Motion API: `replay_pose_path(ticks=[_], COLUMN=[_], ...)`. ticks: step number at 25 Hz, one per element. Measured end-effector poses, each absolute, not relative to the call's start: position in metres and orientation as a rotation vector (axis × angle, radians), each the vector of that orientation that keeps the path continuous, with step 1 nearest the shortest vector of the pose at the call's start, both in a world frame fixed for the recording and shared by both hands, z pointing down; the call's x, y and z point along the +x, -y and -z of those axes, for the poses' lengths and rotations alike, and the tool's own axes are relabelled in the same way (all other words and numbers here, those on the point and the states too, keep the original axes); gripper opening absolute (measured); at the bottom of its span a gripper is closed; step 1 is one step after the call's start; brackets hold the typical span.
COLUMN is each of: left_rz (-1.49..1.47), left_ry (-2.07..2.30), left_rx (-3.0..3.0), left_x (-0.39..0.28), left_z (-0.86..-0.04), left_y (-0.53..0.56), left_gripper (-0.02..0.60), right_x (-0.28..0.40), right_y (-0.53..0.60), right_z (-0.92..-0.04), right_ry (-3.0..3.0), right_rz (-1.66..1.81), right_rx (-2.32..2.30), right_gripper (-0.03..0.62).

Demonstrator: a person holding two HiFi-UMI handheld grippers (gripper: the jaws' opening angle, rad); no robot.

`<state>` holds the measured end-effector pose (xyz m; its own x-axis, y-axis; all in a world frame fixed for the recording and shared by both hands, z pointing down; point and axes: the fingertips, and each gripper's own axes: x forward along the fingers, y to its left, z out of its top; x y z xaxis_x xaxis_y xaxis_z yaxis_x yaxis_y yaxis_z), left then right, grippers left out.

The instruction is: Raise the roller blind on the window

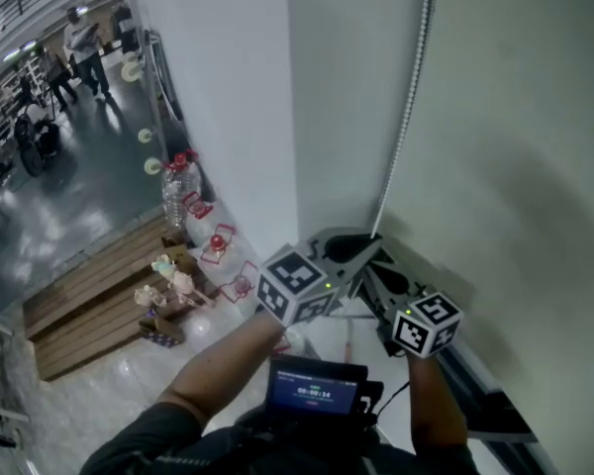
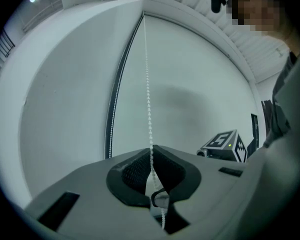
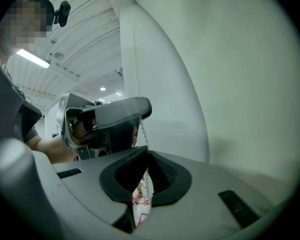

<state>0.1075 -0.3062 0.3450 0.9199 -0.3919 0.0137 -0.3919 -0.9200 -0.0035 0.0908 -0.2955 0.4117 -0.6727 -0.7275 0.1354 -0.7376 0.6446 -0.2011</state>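
Observation:
The thin white bead chain (image 1: 406, 117) hangs down beside the pale roller blind (image 1: 515, 166) that covers the window. My left gripper (image 1: 368, 243) is shut on the chain, which runs up from between its dark pads in the left gripper view, along the bead chain (image 2: 148, 84) to the top of the blind (image 2: 200, 94). Just under it, my right gripper (image 1: 378, 285) is shut on the same chain. In the right gripper view the bead chain (image 3: 142, 131) drops from the left gripper (image 3: 110, 121) straight into the right gripper (image 3: 146, 156).
A white wall (image 1: 228, 117) borders the blind at the left. Far below lie wooden pallets (image 1: 89, 300), a water bottle (image 1: 178, 191) and red wire stands (image 1: 218, 245). People (image 1: 79, 47) walk in the distance. A small screen (image 1: 315, 389) sits on the person's chest.

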Motion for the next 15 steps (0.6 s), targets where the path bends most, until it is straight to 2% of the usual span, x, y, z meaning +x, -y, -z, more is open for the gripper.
replay_pose_path(ticks=[12,15], left_rz=[0.052,0.058], left_ry=[-0.651,-0.655], left_rx=[-3.101,-3.101], left_x=[0.111,0.107], left_z=[-0.371,-0.370], left_y=[0.306,0.307], left_gripper=[0.014,0.013], right_x=[0.098,0.113], right_y=[0.293,0.294], right_z=[-0.436,-0.427], right_ry=[2.759,2.705], right_rz=[-0.387,-0.300], right_rx=[1.262,1.307], right_gripper=[0.012,0.044])
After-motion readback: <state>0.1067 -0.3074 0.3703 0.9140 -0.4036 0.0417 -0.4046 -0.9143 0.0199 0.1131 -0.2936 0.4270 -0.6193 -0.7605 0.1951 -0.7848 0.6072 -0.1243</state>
